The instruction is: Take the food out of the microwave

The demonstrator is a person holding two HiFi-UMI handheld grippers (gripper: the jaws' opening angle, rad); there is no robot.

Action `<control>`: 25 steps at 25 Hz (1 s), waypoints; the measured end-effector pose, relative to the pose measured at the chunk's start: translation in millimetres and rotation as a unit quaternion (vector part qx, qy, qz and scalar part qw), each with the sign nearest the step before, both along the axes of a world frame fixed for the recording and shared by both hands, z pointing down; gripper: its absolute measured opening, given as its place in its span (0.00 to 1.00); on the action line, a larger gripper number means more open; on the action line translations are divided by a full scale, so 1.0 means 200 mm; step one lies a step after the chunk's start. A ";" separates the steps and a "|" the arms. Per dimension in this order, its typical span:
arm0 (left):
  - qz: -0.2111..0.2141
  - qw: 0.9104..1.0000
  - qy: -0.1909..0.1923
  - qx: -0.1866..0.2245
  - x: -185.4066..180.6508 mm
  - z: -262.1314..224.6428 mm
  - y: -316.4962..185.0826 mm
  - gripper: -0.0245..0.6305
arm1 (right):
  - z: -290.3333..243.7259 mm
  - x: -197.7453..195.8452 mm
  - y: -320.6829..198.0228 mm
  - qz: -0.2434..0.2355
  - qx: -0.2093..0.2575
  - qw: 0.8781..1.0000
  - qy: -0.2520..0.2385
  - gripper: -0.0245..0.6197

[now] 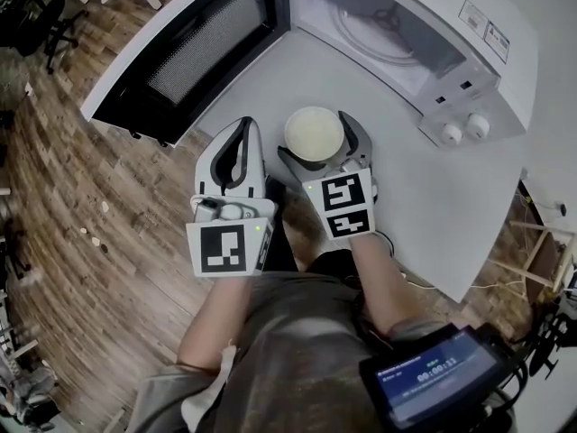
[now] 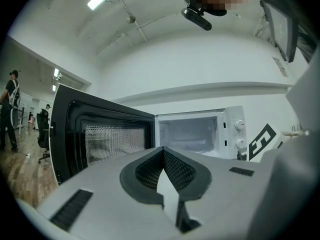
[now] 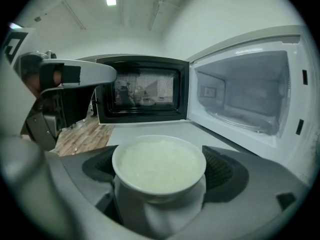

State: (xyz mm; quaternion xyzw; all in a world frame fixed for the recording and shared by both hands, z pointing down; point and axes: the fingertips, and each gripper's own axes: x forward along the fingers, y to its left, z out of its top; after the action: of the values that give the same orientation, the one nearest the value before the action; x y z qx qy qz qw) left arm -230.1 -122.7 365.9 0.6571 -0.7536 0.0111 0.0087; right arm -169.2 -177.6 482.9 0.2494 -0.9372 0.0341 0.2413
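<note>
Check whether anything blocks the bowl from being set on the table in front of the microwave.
Nothing visible does. The right gripper holds the bowl outside the microwave, over the table. The open door stands off to the left, and the shut left gripper sits beside the bowl, not under it.

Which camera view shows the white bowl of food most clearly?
The right gripper view: the bowl fills its centre between the right gripper's jaws, white food visible. The head view shows it small, from above, before the open microwave. The left gripper view does not show it.
</note>
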 end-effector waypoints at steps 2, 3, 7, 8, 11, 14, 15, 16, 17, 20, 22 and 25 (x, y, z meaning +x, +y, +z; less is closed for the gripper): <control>-0.001 1.000 0.004 -0.001 0.00 0.00 0.00 0.05 | 0.01 0.00 0.00 -0.003 -0.013 1.000 0.008 0.85; -0.001 1.000 0.007 -0.002 -0.01 0.01 0.01 0.05 | 0.02 0.01 0.00 -0.002 -0.018 1.000 0.010 0.85; -0.004 1.000 0.013 -0.009 -0.01 0.03 0.01 0.05 | 0.05 0.01 0.00 -0.003 -0.026 0.999 0.019 0.85; -0.004 1.000 0.015 -0.010 -0.01 0.03 0.01 0.05 | 0.06 0.01 0.00 -0.004 -0.029 0.999 0.023 0.85; -0.002 1.000 0.012 -0.009 -0.01 0.02 0.01 0.05 | 0.08 0.02 0.01 -0.008 -0.035 0.999 0.034 0.85; -0.003 1.000 0.007 -0.006 -0.01 0.02 0.01 0.05 | 0.08 0.03 0.01 -0.013 -0.033 0.999 0.035 0.85; -0.004 1.000 0.006 -0.006 -0.01 0.01 0.02 0.05 | 0.08 0.04 0.02 -0.014 -0.033 0.999 0.033 0.85; -0.005 1.000 0.004 -0.006 -0.01 0.01 0.02 0.05 | 0.07 0.04 0.02 -0.015 -0.034 0.999 0.029 0.85; -0.006 1.000 0.004 -0.006 -0.01 0.00 0.03 0.05 | 0.06 0.05 0.03 -0.016 -0.034 0.999 0.026 0.85; -0.008 1.000 0.000 -0.007 0.00 -0.03 0.05 0.05 | 0.00 0.11 0.06 -0.008 -0.035 0.999 0.017 0.85; -0.005 1.000 -0.004 -0.003 0.03 -0.07 0.07 0.05 | -0.07 0.18 0.07 0.004 -0.031 0.999 0.007 0.85; 0.001 1.000 -0.009 0.003 0.11 -0.13 0.13 0.05 | -0.27 0.29 0.13 0.011 -0.026 0.999 -0.036 0.85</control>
State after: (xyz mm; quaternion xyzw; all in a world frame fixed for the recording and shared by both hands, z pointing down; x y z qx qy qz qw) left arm -209.1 -96.9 339.4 0.6575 -0.7533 0.0146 -0.0005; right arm -111.4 -152.6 428.7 0.2520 -0.9412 0.0705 0.2136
